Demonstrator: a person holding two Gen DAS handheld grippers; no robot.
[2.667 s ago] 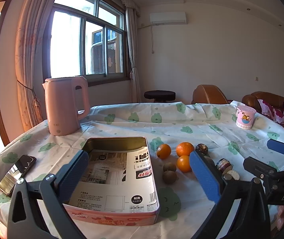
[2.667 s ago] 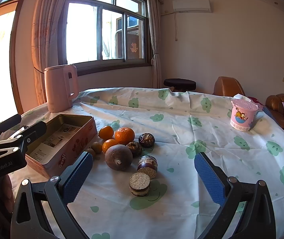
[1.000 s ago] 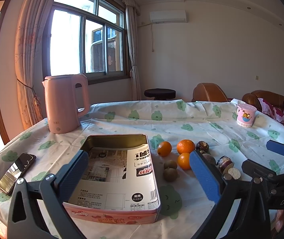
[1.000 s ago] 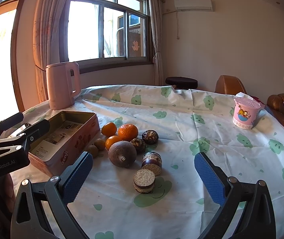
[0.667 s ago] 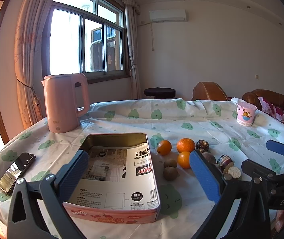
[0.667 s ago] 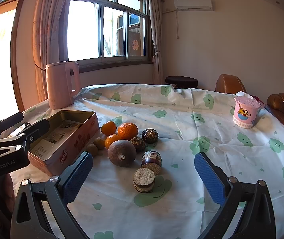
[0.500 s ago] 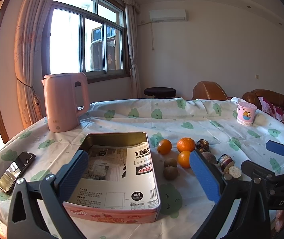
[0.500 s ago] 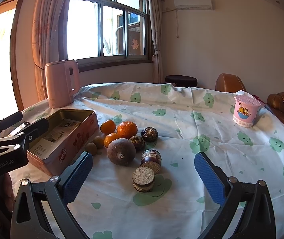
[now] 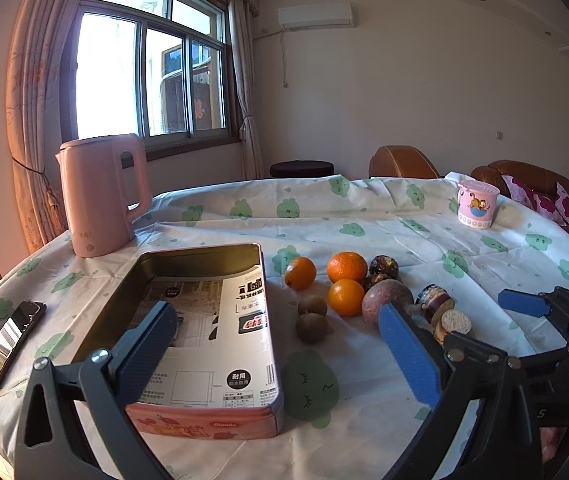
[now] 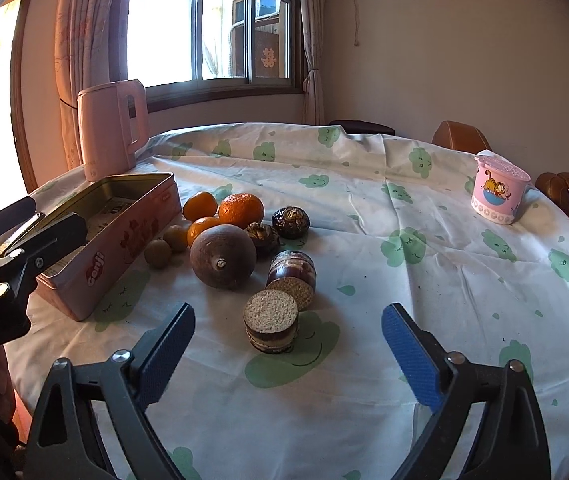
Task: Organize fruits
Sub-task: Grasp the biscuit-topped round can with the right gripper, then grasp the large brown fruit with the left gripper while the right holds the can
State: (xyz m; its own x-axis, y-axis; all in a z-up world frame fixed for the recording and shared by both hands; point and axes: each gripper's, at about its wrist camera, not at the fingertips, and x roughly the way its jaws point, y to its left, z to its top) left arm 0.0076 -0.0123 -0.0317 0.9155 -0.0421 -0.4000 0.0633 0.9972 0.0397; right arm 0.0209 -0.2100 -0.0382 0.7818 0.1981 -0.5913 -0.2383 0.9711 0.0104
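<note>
An open pink tin [image 9: 204, 420] lies on the cloth, a printed sheet inside it. To its right sit three oranges [image 9: 346, 266], two kiwis [image 9: 311, 327], a big brown round fruit [image 10: 222, 258], two dark wrinkled balls [image 10: 290, 222] and two round cakes [image 10: 271, 326]. My left gripper [image 9: 276, 312] hovers open over the tin's near right corner with nothing between its pads. My right gripper [image 10: 288, 314] is open, its jaws closing. The nearer cake lies just ahead between the fingertips, and neither pad touches it.
A pink kettle [image 9: 100, 196] stands behind the tin and a phone [image 9: 10, 340] lies at the table's left edge. A pink cartoon cup [image 10: 498, 192] stands far right. Brown armchairs and a stool stand beyond the table.
Both grippers have dipped toward the table, and the right one has come closer to the cakes and fruit. Nothing on the cloth has moved.
</note>
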